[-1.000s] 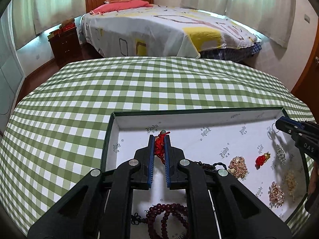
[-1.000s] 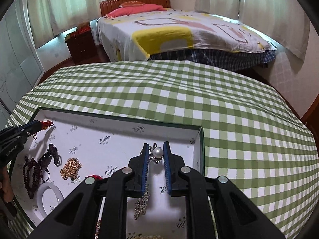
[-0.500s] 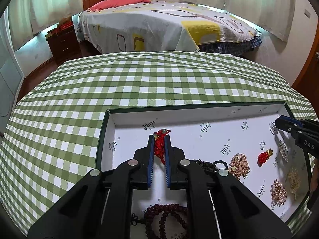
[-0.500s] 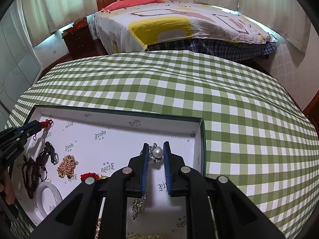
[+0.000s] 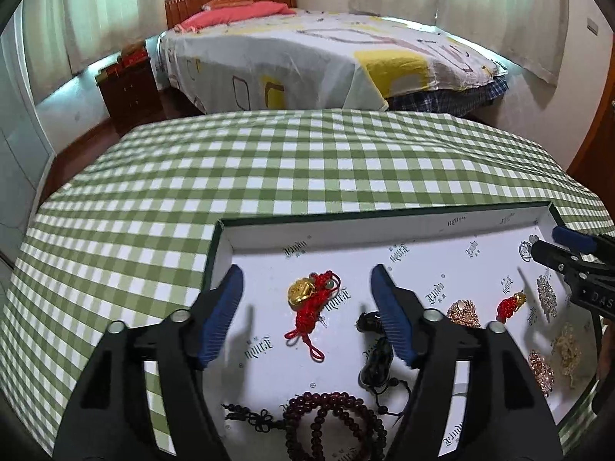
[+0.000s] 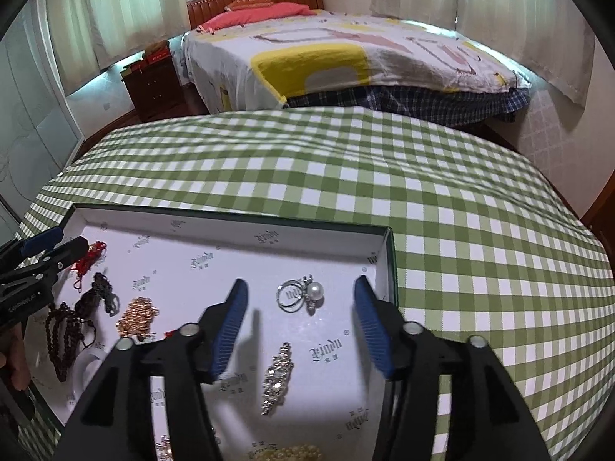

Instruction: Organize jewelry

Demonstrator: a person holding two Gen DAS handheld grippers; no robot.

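Red-cord gold charm [image 5: 307,299] lies between left tongs [image 5: 307,292], just opened | pearl ring [image 6: 303,294] between right tongs [image 6: 300,296], just opened

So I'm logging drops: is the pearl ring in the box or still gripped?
In the box. The pearl ring lies on its floor between the right gripper's just-opened fingers.

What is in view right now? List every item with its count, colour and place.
tray: 1, white inside, green rim, on tablecloth
tablecloth: 1, green-white check
red knot charm: 1, red and gold, tray's left part, between open jaws
pearl ring: 1, silver, tray's right corner
bead bracelet: 1, dark red, near edge
rhinestone piece: 1, silver
bed: 1, behind
left gripper: open, just opened
right gripper: open, just opened
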